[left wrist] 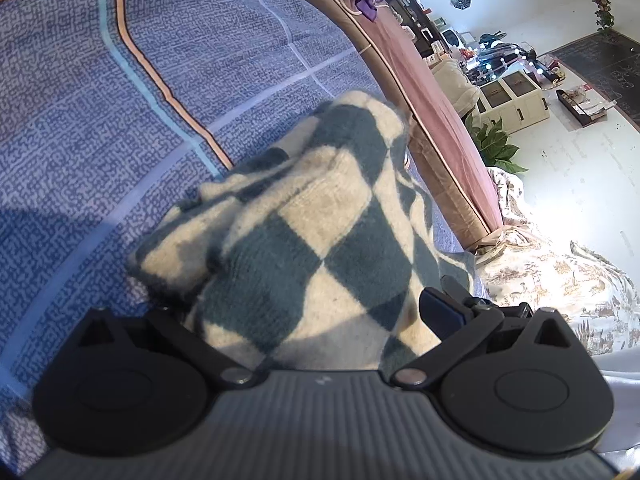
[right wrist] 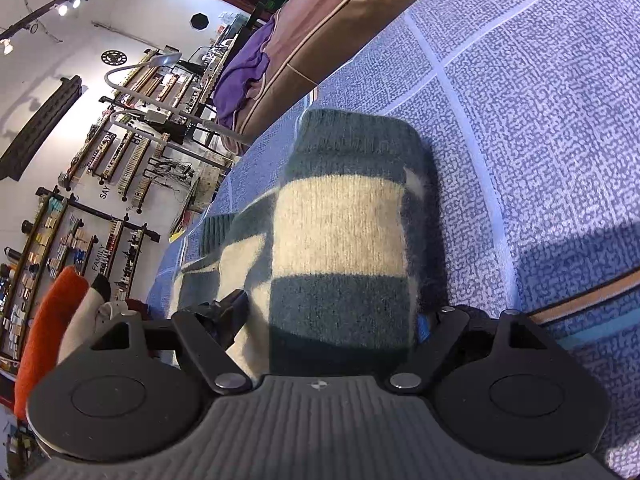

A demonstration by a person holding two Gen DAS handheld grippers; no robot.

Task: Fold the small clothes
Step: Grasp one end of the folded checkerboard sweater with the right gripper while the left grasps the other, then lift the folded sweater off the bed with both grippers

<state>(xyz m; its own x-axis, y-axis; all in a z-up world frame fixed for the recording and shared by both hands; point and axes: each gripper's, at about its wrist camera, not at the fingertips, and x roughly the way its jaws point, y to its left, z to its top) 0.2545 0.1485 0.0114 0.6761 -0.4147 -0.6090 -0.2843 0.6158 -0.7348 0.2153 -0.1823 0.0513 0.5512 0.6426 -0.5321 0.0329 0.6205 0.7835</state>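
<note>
the left claw [left wrist: 296, 312] grips the checkered knit garment [left wrist: 320, 216]. the right claw [right wrist: 332, 320] grips it too. it lies bunched on the blue patterned bedspread [left wrist: 120, 120].

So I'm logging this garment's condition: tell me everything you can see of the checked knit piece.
The checked knit garment is a fuzzy, wool-like piece in dark teal and cream diamond checks, with a ribbed teal edge in the right wrist view. It lies bunched and partly folded on the blue patterned bedspread, near the bed's edge. Its cloth fills the gap between the fingers of both the left gripper and the right gripper, though the fingertips are hidden, so the grip cannot be confirmed.
</note>
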